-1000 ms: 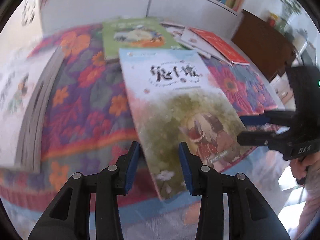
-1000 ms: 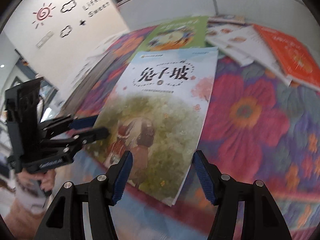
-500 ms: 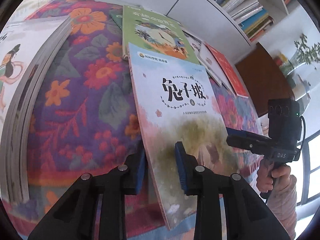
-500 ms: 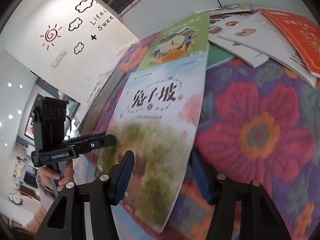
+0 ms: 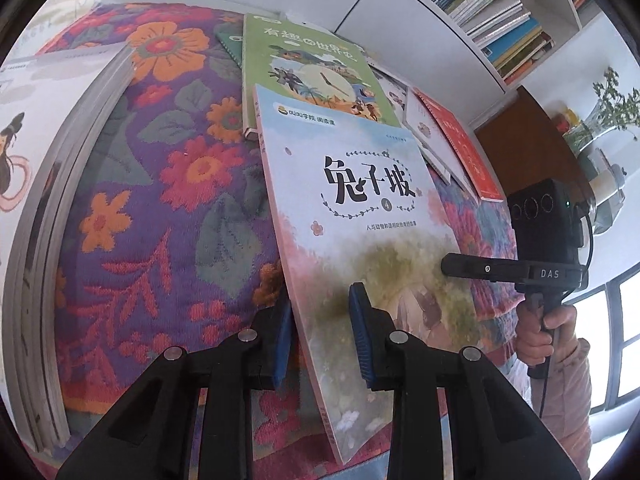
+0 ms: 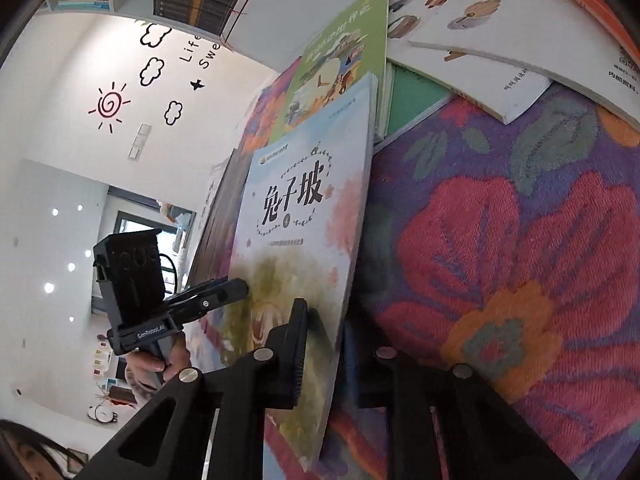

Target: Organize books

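Note:
A thin pale-blue picture book (image 5: 360,216) with black Chinese title is lifted at its near end off the flowered cloth. My left gripper (image 5: 320,332) straddles its left edge, one pad under, one on the cover, and grips it. My right gripper (image 6: 324,352) is shut on the same book (image 6: 304,216) at its right edge. Each gripper shows in the other's view: the right (image 5: 480,268), the left (image 6: 216,296). A green book (image 5: 312,76) lies behind, partly under the blue one.
A thick stack of white books (image 5: 44,184) lies at the left. White and orange booklets (image 5: 452,148) lie at the back right, also in the right wrist view (image 6: 512,36). A white bookshelf (image 5: 480,12) with books stands behind. A brown cabinet (image 5: 536,152) is at the right.
Both grippers closed on the blue book's side edges and raised its near end, so the book now tilts up from the cloth. Both cameras moved lower and closer.

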